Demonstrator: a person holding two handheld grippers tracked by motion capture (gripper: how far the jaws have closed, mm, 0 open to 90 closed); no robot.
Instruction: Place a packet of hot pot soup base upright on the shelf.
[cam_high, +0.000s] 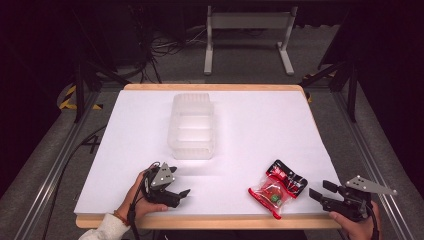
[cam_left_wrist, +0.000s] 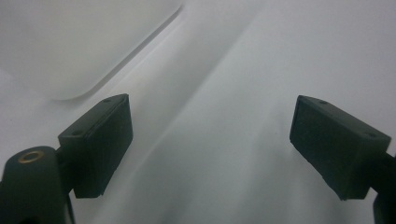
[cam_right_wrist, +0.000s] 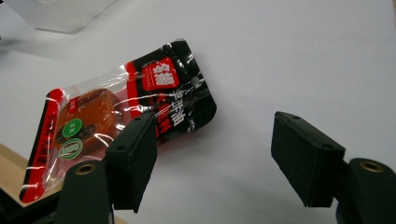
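Right tool (cam_high: 320, 194): held low at the near right edge of the tabletop (cam_high: 260, 125), jaws spread with nothing between them, aimed toward the snack packet (cam_high: 278, 187). In the right gripper view the same tool (cam_right_wrist: 215, 156) has its jaws apart over bare white surface, with the packet (cam_right_wrist: 116, 119) lying just beyond and to one side of one jaw, not between the pads. Judgement: this is an approach posture; the tool needs to shift sideways before a pinch is possible.

Snack packet: lies flat on the tabletop near its front right, one corner close to the wooden edge, red and black printed film with a clear window. Flat placement leaves only thin edges to grip, so an edge pinch looks likeliest.

Left tool (cam_high: 181, 195): rests at the near left of the tabletop, jaws spread and empty; the left gripper view confirms the gap (cam_left_wrist: 210, 140) over bare surface. It appears parked, well apart from the packet.

Clear plastic container (cam_high: 193, 127): stands toward the middle of the tabletop, well beyond both tools, lidless as far as can be told; probably the packet's destination.
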